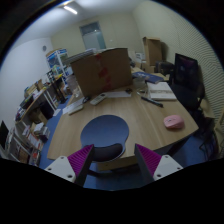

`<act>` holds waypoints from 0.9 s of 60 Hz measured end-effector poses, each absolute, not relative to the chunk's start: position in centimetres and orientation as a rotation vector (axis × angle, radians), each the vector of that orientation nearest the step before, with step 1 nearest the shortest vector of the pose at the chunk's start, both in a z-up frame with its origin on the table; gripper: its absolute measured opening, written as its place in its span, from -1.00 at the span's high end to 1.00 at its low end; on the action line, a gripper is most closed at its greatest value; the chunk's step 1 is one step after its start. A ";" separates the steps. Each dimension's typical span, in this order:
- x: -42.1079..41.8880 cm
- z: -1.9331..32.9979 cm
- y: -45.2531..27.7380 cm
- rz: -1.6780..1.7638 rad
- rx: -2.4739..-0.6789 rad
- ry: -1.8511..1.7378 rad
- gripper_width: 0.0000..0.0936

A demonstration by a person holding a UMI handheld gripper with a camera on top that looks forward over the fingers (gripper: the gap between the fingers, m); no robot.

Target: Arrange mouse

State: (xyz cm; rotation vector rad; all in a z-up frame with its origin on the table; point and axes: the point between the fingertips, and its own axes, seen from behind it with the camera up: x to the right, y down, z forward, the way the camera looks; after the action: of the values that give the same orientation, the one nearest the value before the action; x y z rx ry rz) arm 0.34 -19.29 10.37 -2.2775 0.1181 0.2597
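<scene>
I am holding the gripper (112, 160) above the near edge of a wooden table (140, 115), its two fingers spread wide apart with nothing between them; the magenta pads (80, 158) are facing each other across an open gap. Just ahead of the fingers, a round blue mouse mat (104, 130) is lying on the table near its near edge, bare on top. The mouse (173, 121), pink and small, is sitting on the wood well to the right of the mat, apart from it and from both fingers, close to the table's right edge. Farther back, left of centre, an open cardboard box (102, 72) is standing on the table. To its right, papers (160, 92) are lying flat near the far right side, and a dark pen-like item (151, 101) is resting just in front of them; I cannot tell exactly what it is. A black chair (186, 72) is standing beyond the table on the right. Cluttered shelves (35, 105) are running along the left wall.
</scene>
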 end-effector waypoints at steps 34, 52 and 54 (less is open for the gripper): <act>27.2 2.2 -13.8 -0.029 -2.273 0.013 -0.76; 29.5 -1.7 -7.9 0.072 -2.250 -0.103 -0.76; 29.4 -1.7 -7.4 0.083 -2.248 -0.122 -0.76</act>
State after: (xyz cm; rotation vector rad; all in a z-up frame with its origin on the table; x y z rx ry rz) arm 29.37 -7.43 -1.72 -2.2483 -0.1224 0.0827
